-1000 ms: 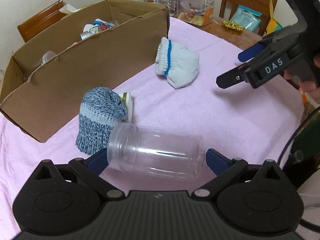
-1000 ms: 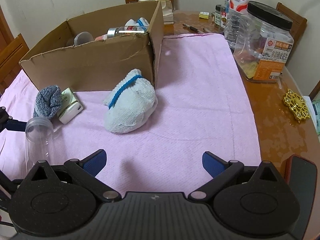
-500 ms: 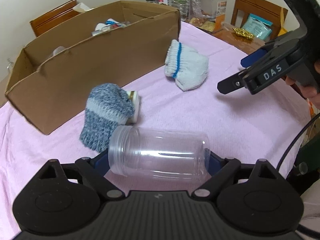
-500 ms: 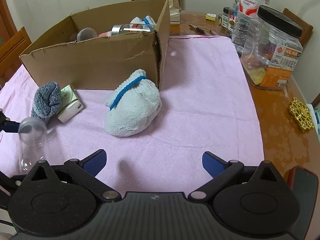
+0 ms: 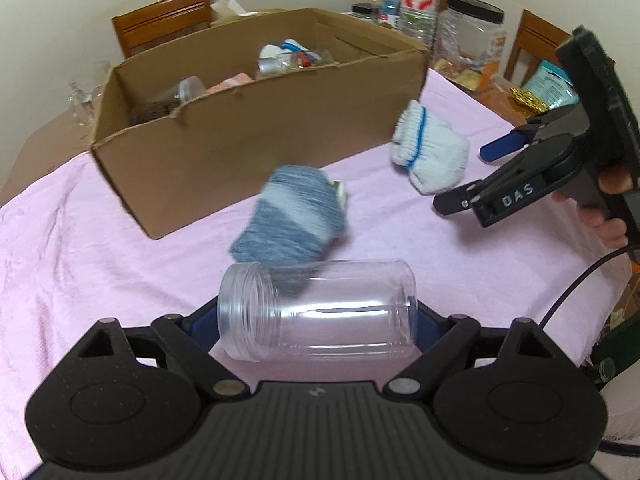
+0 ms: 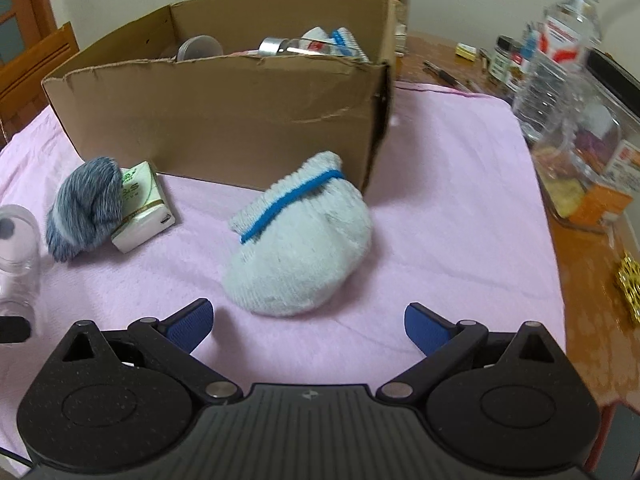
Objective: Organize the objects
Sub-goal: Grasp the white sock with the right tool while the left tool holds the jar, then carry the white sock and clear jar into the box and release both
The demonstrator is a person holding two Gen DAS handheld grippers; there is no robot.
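My left gripper (image 5: pixel 316 320) is shut on a clear plastic jar (image 5: pixel 320 312) held sideways above the pink cloth, its open mouth to the left. The same jar (image 6: pixel 16 248) shows at the left edge of the right wrist view. My right gripper (image 6: pixel 308 326) stands open just in front of a white sock bundle with a blue stripe (image 6: pixel 300 236). A grey-blue sock bundle (image 6: pixel 86 208) leans on a small tissue pack (image 6: pixel 142 210). Behind them stands the cardboard box (image 6: pixel 224 120) holding several items. The right gripper (image 5: pixel 500 176) also appears in the left wrist view, held by a hand.
The table's right side carries a large clear jar with a black lid (image 6: pixel 592 152), a water bottle (image 6: pixel 560 48) and small bottles. A gold ornament (image 6: pixel 630 288) lies on the bare wood. Wooden chairs (image 5: pixel 160 24) stand behind the table. A glass (image 5: pixel 84 96) sits left of the box.
My left gripper closed on the jar and lifted it, turning toward the box. My right gripper moved forward, closer to the white sock bundle, and stayed open.
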